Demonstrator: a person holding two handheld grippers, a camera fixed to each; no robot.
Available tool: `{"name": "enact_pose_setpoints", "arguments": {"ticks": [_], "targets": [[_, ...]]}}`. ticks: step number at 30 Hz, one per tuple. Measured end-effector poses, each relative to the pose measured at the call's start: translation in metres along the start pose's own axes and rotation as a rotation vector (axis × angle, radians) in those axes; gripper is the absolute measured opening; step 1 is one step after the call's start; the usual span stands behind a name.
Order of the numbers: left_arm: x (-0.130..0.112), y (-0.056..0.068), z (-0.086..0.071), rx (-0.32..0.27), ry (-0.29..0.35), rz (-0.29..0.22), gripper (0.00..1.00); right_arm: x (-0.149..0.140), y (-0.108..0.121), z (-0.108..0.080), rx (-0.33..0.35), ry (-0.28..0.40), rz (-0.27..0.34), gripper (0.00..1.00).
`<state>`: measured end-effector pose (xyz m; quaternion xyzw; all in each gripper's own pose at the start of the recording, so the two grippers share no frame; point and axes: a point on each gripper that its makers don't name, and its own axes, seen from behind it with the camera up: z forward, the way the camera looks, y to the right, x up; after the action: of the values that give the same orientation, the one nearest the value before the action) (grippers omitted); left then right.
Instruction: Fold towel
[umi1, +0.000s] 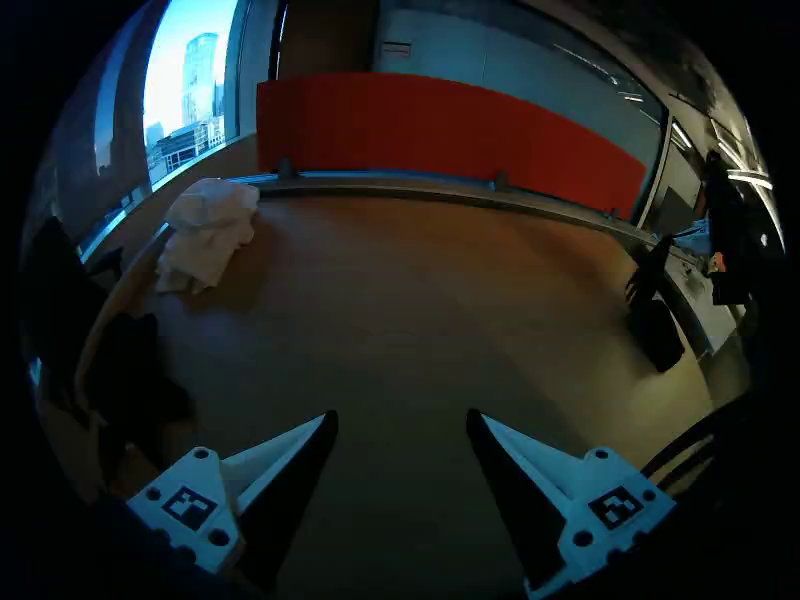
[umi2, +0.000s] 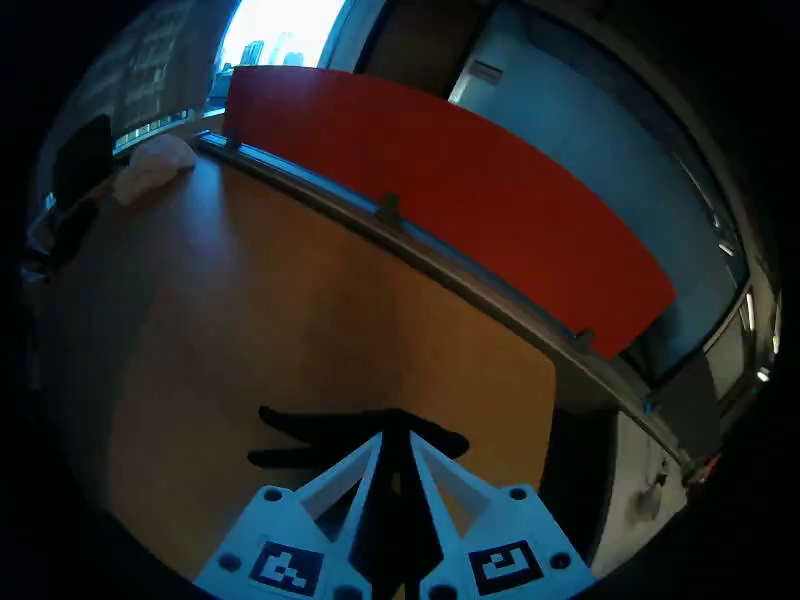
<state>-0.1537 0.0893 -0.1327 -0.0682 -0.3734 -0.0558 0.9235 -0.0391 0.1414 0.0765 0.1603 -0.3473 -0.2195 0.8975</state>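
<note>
While the crumpled white cloth towel (umi1: 208, 232) lies at the far left corner of the brown wooden table (umi1: 420, 320), well apart from both tools, folding has not begun. Left gripper (umi1: 400, 420): jaws spread, empty, above the table. Right gripper (umi2: 395, 438): jaws pressed together, holding nothing. Judged next: reach the towel, open the right jaws, pinch two corners and spread it flat.
</note>
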Motion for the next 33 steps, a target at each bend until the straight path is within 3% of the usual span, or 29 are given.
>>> {"name": "enact_pose_setpoints", "arguments": {"ticks": [15,33], "targets": [[0.008,0.01,0.001,-0.023,0.011,0.02,0.95,-0.041,0.001,-0.025,-0.016,-0.037,0.023,0.04],[0.005,0.01,-0.005,-0.034,0.017,0.031,0.95,-0.116,-0.011,-0.054,-0.035,-0.136,0.075,0.04]]}}
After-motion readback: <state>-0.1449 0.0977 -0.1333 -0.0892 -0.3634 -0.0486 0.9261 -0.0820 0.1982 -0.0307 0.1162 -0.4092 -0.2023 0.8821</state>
